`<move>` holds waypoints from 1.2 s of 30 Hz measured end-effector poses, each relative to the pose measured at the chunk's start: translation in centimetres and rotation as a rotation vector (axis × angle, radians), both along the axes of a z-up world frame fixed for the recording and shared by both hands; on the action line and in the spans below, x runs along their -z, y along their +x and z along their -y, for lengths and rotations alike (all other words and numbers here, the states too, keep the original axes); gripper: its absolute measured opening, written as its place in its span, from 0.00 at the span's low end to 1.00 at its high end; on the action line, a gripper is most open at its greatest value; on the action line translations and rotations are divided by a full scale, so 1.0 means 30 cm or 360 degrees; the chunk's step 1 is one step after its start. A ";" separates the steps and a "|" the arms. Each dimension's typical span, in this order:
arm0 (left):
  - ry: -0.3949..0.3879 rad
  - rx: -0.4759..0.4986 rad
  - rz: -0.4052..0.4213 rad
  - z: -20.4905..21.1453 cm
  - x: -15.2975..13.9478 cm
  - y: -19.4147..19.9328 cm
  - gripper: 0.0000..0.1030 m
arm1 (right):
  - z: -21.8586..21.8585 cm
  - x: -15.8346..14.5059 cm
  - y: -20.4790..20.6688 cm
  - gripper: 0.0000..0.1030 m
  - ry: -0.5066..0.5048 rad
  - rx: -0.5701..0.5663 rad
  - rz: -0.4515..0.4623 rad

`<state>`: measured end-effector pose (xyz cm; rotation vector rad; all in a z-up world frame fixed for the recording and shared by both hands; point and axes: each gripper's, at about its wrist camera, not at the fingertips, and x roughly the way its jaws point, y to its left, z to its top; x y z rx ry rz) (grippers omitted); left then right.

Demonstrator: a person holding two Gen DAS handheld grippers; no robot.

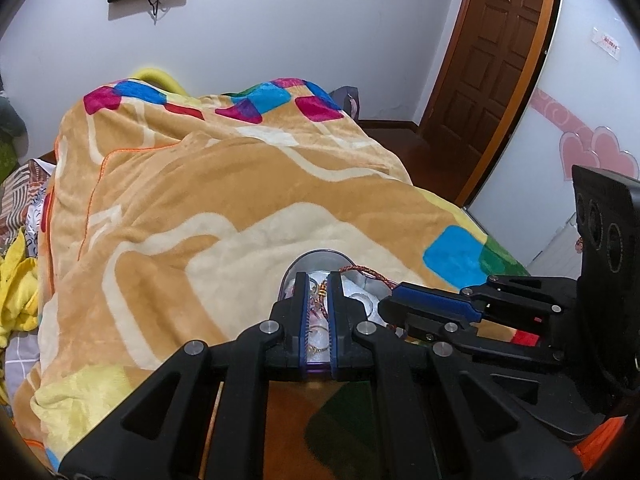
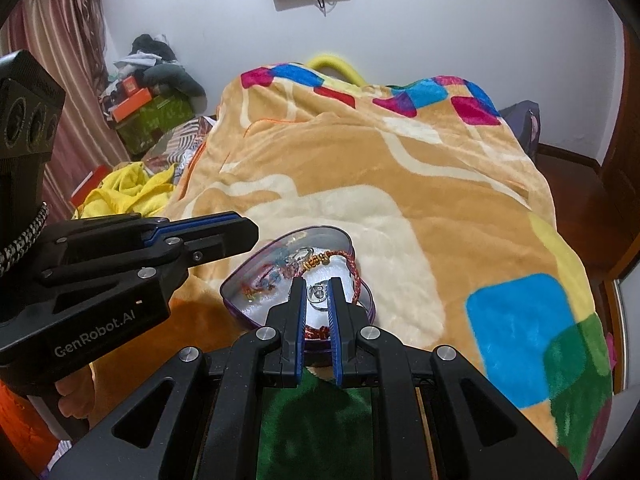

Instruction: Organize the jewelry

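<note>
Box: heart-shaped purple jewelry box [image 2: 362, 302], lower centre, on blanket [image 2: 360, 168].
Contents: red braided bracelet [image 2: 357, 276], rings, charms already inside.
Right gripper [image 2: 317, 300]: narrowly parted, empty, over box.
Left gripper [image 1: 318, 292]: narrow gap, grip unclear.
Progress: apparently nearly done.

left hand-held gripper [image 1: 318, 280] | black, blue finger pads, silver screws, "GenRobot.AI" lettering

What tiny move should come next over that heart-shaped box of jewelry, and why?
Probably the right gripper should dip slightly and push the red braided bracelet inward. The bracelet hangs over the rim of the heart-shaped box, while the other pieces lie inside on the white lining. The jaws are slightly parted just above it. The left gripper hovers over the same box.
</note>
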<state>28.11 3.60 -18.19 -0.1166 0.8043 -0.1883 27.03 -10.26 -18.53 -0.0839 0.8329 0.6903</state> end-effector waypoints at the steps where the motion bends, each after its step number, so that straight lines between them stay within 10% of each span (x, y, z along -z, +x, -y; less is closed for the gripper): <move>1: 0.0000 -0.0002 0.0003 0.000 0.000 0.000 0.06 | -0.002 0.001 0.002 0.09 -0.0007 -0.0004 -0.0007; 15: 0.0046 -0.0076 0.0168 -0.028 -0.162 -0.136 0.18 | 0.038 -0.108 -0.041 0.18 0.0029 0.0052 0.0078; 36: 0.0195 -0.0316 0.1015 0.065 -0.650 -0.749 0.65 | 0.238 -0.657 -0.588 0.18 0.0453 0.0286 0.0935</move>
